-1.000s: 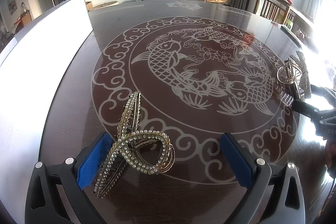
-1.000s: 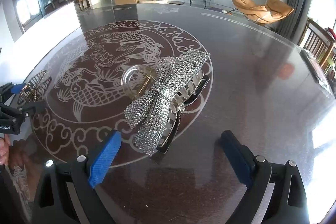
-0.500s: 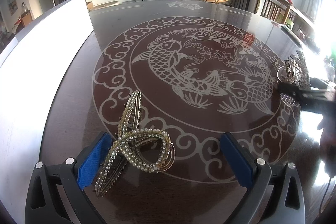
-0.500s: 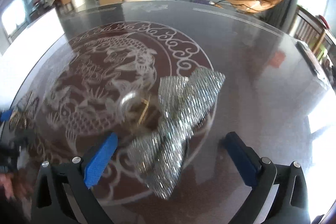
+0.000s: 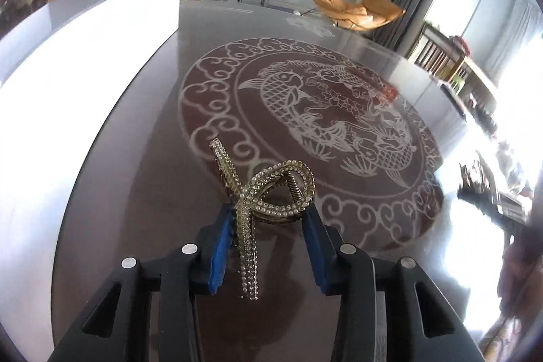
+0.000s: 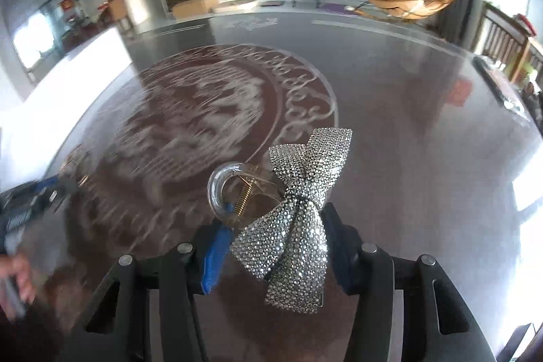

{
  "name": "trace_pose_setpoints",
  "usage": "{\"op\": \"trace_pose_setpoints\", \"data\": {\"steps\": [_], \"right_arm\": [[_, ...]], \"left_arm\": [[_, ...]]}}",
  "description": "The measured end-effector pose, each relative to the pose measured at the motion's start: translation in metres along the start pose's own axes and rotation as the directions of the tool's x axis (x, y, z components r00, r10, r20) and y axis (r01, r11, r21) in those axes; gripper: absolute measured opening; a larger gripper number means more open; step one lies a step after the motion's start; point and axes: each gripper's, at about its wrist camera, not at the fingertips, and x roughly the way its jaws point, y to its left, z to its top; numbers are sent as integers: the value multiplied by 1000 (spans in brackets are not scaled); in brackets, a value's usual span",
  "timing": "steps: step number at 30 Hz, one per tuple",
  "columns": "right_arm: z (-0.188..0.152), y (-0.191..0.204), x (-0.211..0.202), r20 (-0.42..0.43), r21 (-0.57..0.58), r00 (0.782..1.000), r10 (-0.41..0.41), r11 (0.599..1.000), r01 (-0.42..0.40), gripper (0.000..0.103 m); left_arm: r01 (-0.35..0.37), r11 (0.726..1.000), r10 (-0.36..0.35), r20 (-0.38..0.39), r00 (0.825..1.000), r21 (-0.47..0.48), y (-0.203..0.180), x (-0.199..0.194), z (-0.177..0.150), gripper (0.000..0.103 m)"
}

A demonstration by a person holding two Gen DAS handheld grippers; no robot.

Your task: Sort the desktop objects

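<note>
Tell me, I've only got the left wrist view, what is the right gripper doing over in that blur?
Observer: The right gripper is shut on a silver rhinestone bow hair claw.
Operator: Which part is it pinching?
Observer: The clear plastic claw body with its gold spring, gripped between the blue pads; the bow sits on top.
Operator: Is that claw off the table?
Observer: Cannot tell from the right wrist view; the table is motion-blurred behind it.
Operator: Is anything else near it?
Observer: Only the left gripper, blurred at the left edge of that view.
</note>
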Motion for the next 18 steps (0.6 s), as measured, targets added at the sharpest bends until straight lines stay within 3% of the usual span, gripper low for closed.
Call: {"op": "trace_pose_setpoints", "data": {"steps": [5,10,14,18], "right_arm": [[-41,21,-21,-20,-53,1000,24,998,-25,52],[-58,56,-29,-22,-112,998,66,991,-68,52],[-29,102,-44,16,-212,991,134,969,-128,52],[30,174,-61,69,-320,962,265,919,-230,52]], "left_arm": [[35,999,-35,13,999,-22,8,-14,-17,41],[92,994,-87,86,992,-56,7,-49,-5,41],[145,987,-129,178,976,-76,19,-105,15,41],[77,992,-50,250,967,-102,62,-161,45,41]]}}
